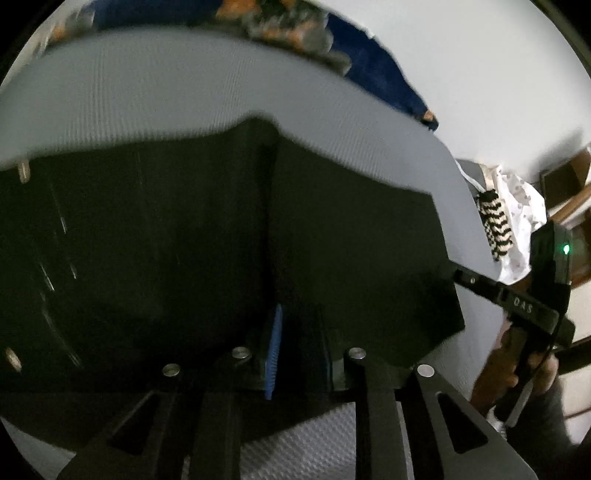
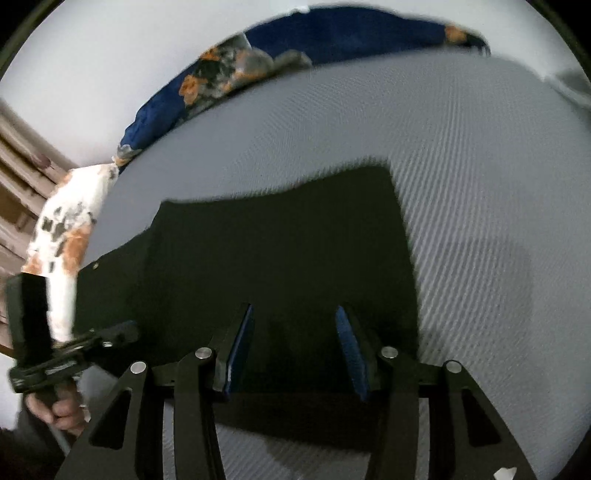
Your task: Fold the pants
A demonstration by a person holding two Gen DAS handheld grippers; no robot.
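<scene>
Black pants (image 1: pixel 166 240) lie spread on a grey ribbed mattress (image 1: pixel 147 88), filling most of the left wrist view; they also show in the right wrist view (image 2: pixel 280 251). My left gripper (image 1: pixel 291 332) is over the near edge of the pants; one blue pad (image 1: pixel 273 350) shows and dark cloth sits between the fingers, which look closed on it. My right gripper (image 2: pixel 295 332) is open, its blue pads (image 2: pixel 349 350) wide apart over the near edge of the pants. The right gripper also shows at the right of the left wrist view (image 1: pixel 461 275), touching the pants' side edge.
A blue floral blanket (image 2: pixel 332 33) lies along the far edge of the mattress (image 2: pixel 480 184). A white patterned cloth (image 2: pixel 70 221) and a black-and-white knitted piece (image 1: pixel 496 225) hang at the bed's side. Wooden furniture (image 1: pixel 576 206) stands beyond.
</scene>
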